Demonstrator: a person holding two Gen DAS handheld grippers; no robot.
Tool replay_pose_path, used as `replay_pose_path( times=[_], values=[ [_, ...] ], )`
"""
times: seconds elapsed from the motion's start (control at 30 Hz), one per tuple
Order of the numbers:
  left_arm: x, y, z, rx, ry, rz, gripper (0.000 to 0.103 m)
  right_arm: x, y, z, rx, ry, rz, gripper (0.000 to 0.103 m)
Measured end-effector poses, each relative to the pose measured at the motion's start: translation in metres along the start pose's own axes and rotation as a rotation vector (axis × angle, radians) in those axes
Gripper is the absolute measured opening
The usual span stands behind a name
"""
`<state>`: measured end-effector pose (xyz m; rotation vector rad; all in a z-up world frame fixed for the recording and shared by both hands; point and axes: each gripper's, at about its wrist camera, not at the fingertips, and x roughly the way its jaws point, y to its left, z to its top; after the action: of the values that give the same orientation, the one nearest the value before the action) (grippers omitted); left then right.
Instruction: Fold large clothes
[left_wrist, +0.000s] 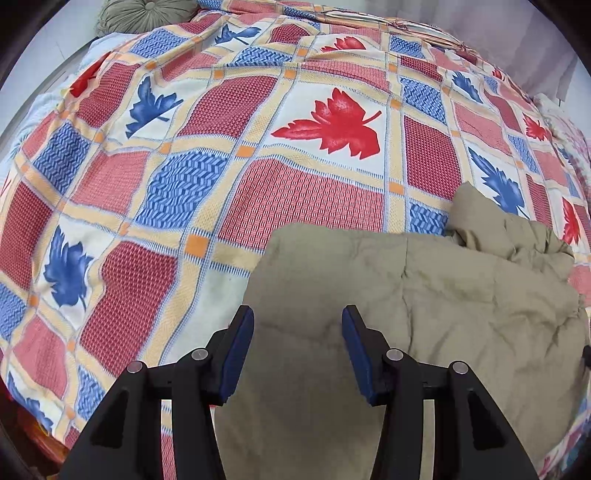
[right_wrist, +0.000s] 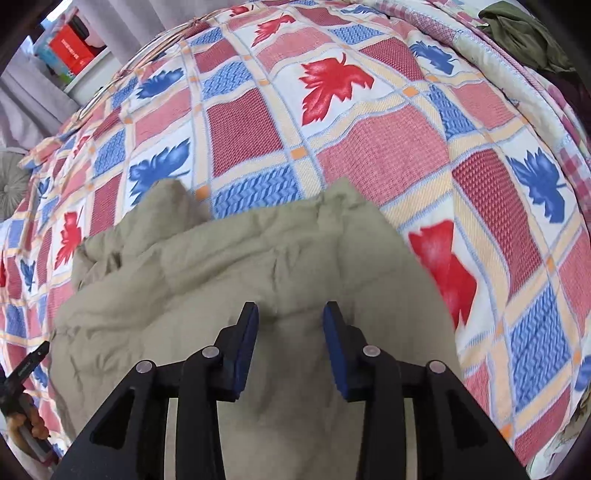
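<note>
Khaki garment (left_wrist: 406, 314) on leaf-patterned bedspread (left_wrist: 258, 147)

Left gripper (left_wrist: 297, 317) open over rumpled khaki garment (left_wrist: 424, 306) at lower right; leaf-print bedspread (left_wrist: 258, 155) fills frame.

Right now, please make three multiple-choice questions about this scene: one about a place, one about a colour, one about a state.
1. Where does the jacket lie?
A. On the patterned bedspread
B. On a wooden chair
C. Inside a basket

2. What colour is the jacket?
A. Bright red
B. Khaki beige
C. Navy blue

3. How does the left gripper stand?
A. Shut on a sleeve
B. Shut on nothing
C. Open, over the jacket

Right letters:
1 A: both wrist views show the jacket spread on the bedspread with red and blue leaves.
2 B: its cloth is plain khaki beige in both views.
3 C: a wide gap shows between its blue fingertips, with nothing pinched; the right gripper is open too.
</note>
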<state>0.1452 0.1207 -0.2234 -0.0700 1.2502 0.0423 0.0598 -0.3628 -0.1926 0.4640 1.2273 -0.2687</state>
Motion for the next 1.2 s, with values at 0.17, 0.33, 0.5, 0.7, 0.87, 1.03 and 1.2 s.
replay_pose_path(
  times=[0.17, 0.33, 0.5, 0.7, 0.87, 1.03, 1.2],
  values=[
    [-0.012, 0.001, -0.021, 0.026, 0.029, -0.006, 0.051, -0.009, 0.016, -0.032, -0.019, 0.036, 0.016, 0.047],
    [-0.015, 0.005, -0.038, 0.03, 0.065, -0.021, 0.052, -0.013, 0.027, -0.056, -0.011, 0.072, 0.034, 0.048],
    [-0.017, 0.006, -0.05, 0.045, 0.087, -0.018, 0.081, -0.016, 0.04, -0.074, -0.027, 0.102, 0.039, 0.058],
    [-0.024, 0.002, -0.058, 0.094, 0.076, -0.01, 0.098, -0.014, 0.058, -0.086, -0.052, 0.131, 0.056, 0.06],
    [-0.022, 0.002, -0.063, 0.107, 0.069, 0.005, 0.103, -0.011, 0.072, -0.093, -0.068, 0.149, 0.075, 0.062],
    [-0.022, 0.008, -0.065, 0.097, 0.083, -0.021, 0.103, -0.013, 0.088, -0.1, -0.087, 0.159, 0.107, 0.071],
    [-0.021, 0.015, -0.066, 0.094, 0.074, 0.04, 0.103, -0.014, 0.102, -0.105, -0.089, 0.179, 0.164, 0.08]
  ],
)
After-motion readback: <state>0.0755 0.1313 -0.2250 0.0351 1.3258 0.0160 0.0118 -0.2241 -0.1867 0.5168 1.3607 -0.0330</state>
